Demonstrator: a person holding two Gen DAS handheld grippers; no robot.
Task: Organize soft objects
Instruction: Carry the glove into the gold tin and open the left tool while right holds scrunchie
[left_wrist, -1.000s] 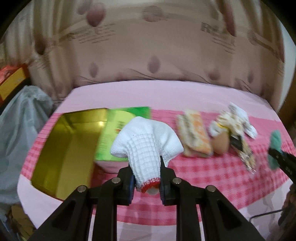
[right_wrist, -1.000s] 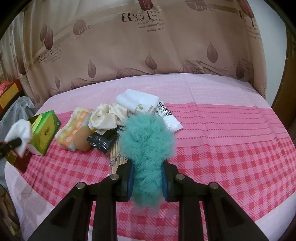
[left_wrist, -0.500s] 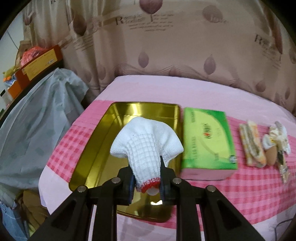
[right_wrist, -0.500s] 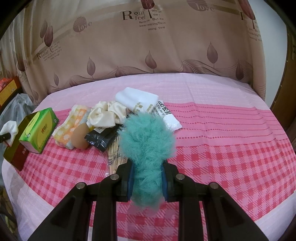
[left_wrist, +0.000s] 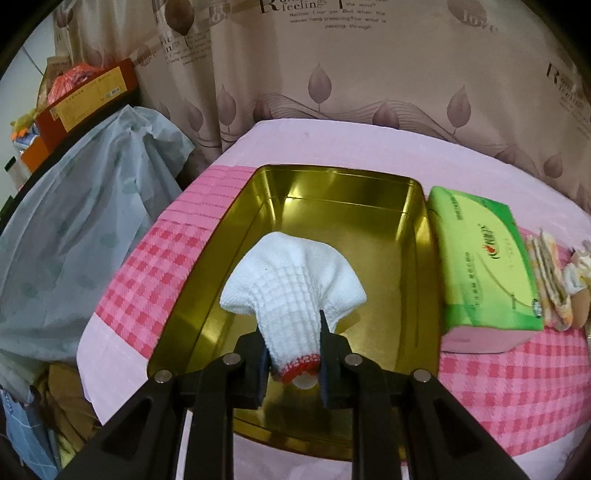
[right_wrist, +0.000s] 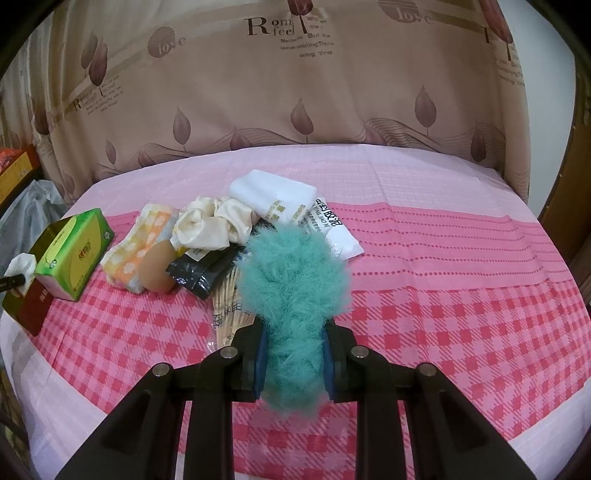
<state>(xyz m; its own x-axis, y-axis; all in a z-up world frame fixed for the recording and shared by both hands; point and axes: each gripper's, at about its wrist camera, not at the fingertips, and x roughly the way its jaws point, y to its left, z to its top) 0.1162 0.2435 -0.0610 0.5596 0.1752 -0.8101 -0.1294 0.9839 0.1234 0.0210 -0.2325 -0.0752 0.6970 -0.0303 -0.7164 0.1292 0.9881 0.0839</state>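
My left gripper (left_wrist: 291, 354) is shut on a white knitted glove (left_wrist: 291, 284) with a red cuff and holds it over the inside of a gold metal tin (left_wrist: 413, 229). That glove (right_wrist: 23, 264) also shows small at the far left of the right wrist view. A fluffy teal ball (right_wrist: 293, 291) is pinched in my right gripper (right_wrist: 293, 363), above the pink checked cloth. Behind it lie a cream scrunchie (right_wrist: 212, 221), a folded white towel (right_wrist: 271, 194), an orange patterned cloth (right_wrist: 138, 240), a brown egg-shaped thing (right_wrist: 157, 267) and a black packet (right_wrist: 201, 271).
A green tissue box (left_wrist: 484, 258) lies right of the tin, also seen as the green box (right_wrist: 75, 251). A white printed packet (right_wrist: 334, 232) and a bundle of sticks (right_wrist: 229, 306) lie by the pile. A grey plastic bag (left_wrist: 74, 229) hangs off the table's left edge. Curtain behind.
My left gripper carried the white glove leftward from above the tissue box to over the gold tin, and lower. The right gripper kept still with the teal ball.
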